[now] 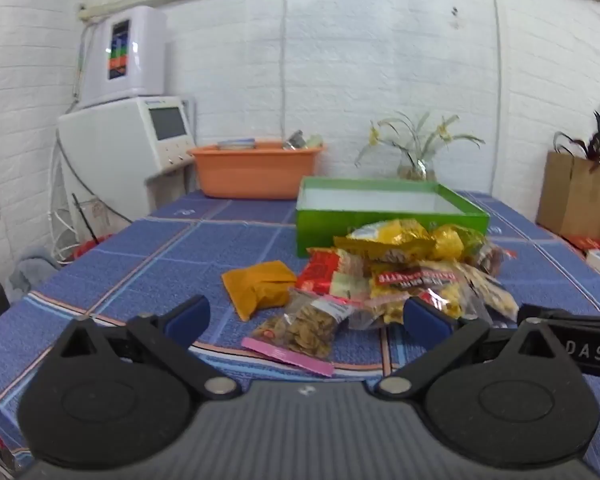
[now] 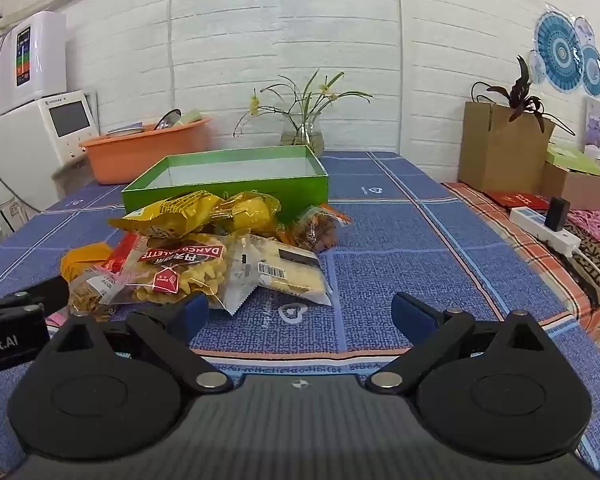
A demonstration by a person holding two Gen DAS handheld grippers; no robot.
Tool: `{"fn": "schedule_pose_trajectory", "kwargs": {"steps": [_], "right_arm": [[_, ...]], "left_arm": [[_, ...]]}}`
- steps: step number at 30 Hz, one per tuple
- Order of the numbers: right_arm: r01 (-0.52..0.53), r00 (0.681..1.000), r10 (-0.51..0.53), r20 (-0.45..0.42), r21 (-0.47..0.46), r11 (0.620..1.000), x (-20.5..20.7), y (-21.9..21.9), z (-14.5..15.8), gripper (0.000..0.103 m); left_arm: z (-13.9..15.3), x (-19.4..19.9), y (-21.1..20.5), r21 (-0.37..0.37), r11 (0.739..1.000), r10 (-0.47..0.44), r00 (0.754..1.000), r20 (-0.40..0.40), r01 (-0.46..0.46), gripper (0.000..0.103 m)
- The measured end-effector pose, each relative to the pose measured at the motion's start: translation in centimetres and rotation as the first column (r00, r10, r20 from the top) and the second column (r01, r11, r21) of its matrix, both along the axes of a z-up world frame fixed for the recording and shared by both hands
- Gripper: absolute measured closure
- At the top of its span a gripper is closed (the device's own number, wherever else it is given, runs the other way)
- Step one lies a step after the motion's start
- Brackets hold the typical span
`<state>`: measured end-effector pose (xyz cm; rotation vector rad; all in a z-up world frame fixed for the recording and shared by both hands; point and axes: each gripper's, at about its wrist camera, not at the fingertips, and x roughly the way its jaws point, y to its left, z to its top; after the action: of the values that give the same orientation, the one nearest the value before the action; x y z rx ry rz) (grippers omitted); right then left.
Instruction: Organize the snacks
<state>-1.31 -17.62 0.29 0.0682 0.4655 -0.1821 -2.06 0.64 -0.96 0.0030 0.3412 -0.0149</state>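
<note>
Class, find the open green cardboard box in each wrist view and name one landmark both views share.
Left wrist view: open green cardboard box sits centre-right, behind the snack pile.
Right wrist view: the box sits centre-left, behind the pile.
Shared landmark: the orange plastic basin, left of the box in both.

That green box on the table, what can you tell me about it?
The green box is a shallow, rectangular, open-topped tray, seemingly cardboard, bright green outside and pale inside. No contents show from these angles. It sits flat on the blue checked tablecloth, behind the pile of snack packets, whose yellow bags lean against its near wall. Neither gripper touches it.
</note>
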Motion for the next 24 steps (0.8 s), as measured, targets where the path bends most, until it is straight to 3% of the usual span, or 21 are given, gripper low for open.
{"fn": "schedule_pose_trajectory", "kwargs": {"steps": [3, 8, 16, 24], "right_arm": [[0.024, 1.000, -0.024, 0.000, 0.047, 0.999, 0.3, 0.0, -0.2, 0.000], [-0.029, 0.998, 0.022, 0.052, 0.142, 0.989, -0.3, -1.8, -0.7, 0.000], [-0.017, 0.996, 0.013, 0.084, 0.048, 0.999, -0.5, -1.0, -0.3, 0.000], [-0.023, 0.998, 0.018, 0.057, 0.090, 0.996, -0.3, -1.2, -0.7, 0.000]], "left_arm": [[0.1, 0.2, -0.3, 0.023, 1.000, -0.010, 1.000, -0.020, 0.010, 0.000], [-0.2, 1.3, -0.1, 0.024, 0.998, -0.055, 0.992, -0.110, 0.058, 0.000], [-0.2, 1.2, -0.3, 0.043, 0.998, -0.036, 0.992, -0.124, 0.042, 0.000], [-0.3, 1.3, -0.5, 0.046, 0.998, -0.045, 0.989, -0.139, 0.052, 0.000]]}}
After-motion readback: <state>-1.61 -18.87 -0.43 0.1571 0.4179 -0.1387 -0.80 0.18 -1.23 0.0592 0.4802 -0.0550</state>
